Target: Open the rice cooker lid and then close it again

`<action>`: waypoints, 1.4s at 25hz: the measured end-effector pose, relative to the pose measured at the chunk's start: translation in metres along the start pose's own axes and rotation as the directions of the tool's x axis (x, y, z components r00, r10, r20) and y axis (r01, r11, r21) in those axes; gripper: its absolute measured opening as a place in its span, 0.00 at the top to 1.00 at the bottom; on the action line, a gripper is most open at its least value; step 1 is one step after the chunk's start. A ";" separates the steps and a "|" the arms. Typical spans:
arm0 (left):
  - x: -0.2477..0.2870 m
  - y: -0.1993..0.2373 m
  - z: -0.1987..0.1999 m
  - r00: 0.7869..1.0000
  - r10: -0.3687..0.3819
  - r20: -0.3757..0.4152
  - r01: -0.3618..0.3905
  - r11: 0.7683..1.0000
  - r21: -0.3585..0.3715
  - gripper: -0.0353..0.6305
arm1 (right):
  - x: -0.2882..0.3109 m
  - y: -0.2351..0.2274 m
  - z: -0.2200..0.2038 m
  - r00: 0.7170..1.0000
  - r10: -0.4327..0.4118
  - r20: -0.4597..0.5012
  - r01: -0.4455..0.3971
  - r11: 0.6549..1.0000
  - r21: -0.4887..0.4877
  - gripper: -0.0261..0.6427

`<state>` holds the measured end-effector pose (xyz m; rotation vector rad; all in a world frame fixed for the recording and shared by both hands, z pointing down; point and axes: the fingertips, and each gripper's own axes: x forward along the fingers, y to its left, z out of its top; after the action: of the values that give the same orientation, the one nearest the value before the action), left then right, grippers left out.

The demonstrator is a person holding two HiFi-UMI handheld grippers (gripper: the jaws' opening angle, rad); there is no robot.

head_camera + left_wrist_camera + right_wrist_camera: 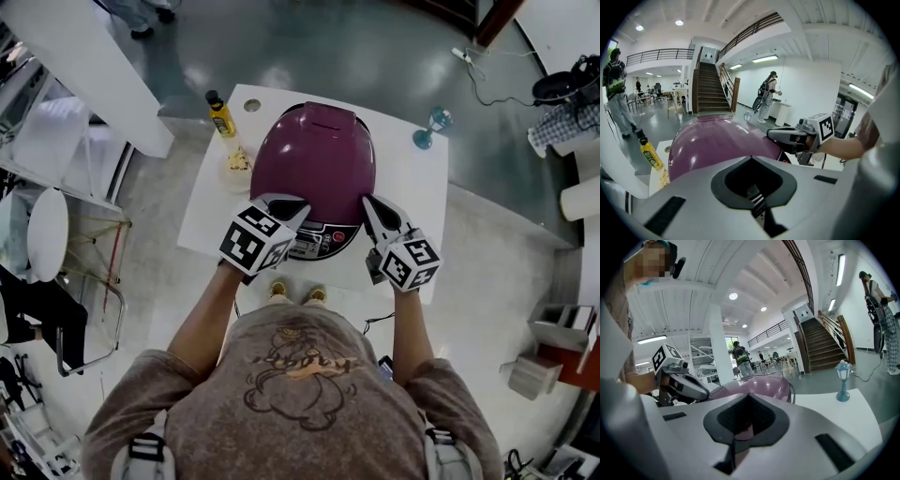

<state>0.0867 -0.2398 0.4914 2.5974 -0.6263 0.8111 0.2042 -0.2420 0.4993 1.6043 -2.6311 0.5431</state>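
Observation:
A purple rice cooker point(314, 155) with its lid down stands on a white table point(412, 187). Its control panel point(319, 239) faces me. My left gripper point(286, 211) rests at the cooker's front left, its jaws together with nothing between them. At the cooker's front right, my right gripper point(370, 208) is also shut and empty. In the left gripper view the purple dome point(717, 140) fills the space beyond the closed jaws point(752, 161), and the right gripper point(771, 134) shows across it. The right gripper view shows the lid point(759, 385) and the left gripper point(705, 392).
A yellow bottle point(221, 114) and a small dish of food point(236, 164) sit at the table's back left. A blue lamp figurine point(429, 127) stands at the back right. A chair point(89, 281) is to my left. People stand further off in the hall.

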 end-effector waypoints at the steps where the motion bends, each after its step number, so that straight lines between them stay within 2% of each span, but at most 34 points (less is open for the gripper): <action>1: 0.000 0.000 0.000 1.000 -0.014 -0.001 0.014 1.000 -0.009 0.92 | 0.000 0.000 0.000 1.000 -0.002 0.001 0.002 1.000 0.002 0.96; 7: -0.002 0.000 0.001 0.999 -0.045 0.002 0.045 0.999 -0.002 0.92 | -0.002 0.001 -0.001 0.999 -0.036 0.002 0.036 0.999 0.026 0.96; 11: -0.009 0.012 0.008 0.997 -0.010 0.073 0.011 1.000 -0.012 0.92 | -0.005 0.009 0.001 0.998 -0.052 0.023 0.050 0.996 0.071 0.96; 14: -0.014 0.021 0.015 0.993 -0.003 0.121 0.004 1.000 -0.012 0.92 | -0.011 0.013 0.005 0.995 -0.096 0.040 0.093 0.993 0.074 0.96; 18: -0.020 0.029 0.024 0.985 -0.025 0.171 0.028 1.000 -0.010 0.92 | -0.019 0.019 0.011 0.985 -0.163 0.063 0.158 0.985 0.074 0.96; 24: -0.025 0.029 0.033 0.976 -0.077 0.203 0.075 0.997 0.016 0.92 | -0.034 0.035 0.011 0.973 -0.224 0.049 0.221 0.973 0.060 0.96; 29: -0.032 0.027 0.034 0.971 -0.078 0.227 0.073 0.997 0.032 0.92 | -0.043 0.044 0.012 0.969 -0.235 0.076 0.231 0.971 0.060 0.96; 35: -0.052 0.006 0.030 0.958 -0.054 0.280 0.049 0.998 0.026 0.92 | -0.061 0.063 0.012 0.971 -0.216 0.102 0.213 0.976 0.043 0.96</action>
<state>0.0589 -0.2420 0.4375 2.7586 -0.6258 0.4355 0.1812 -0.1672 0.4584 1.9483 -2.4851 0.5042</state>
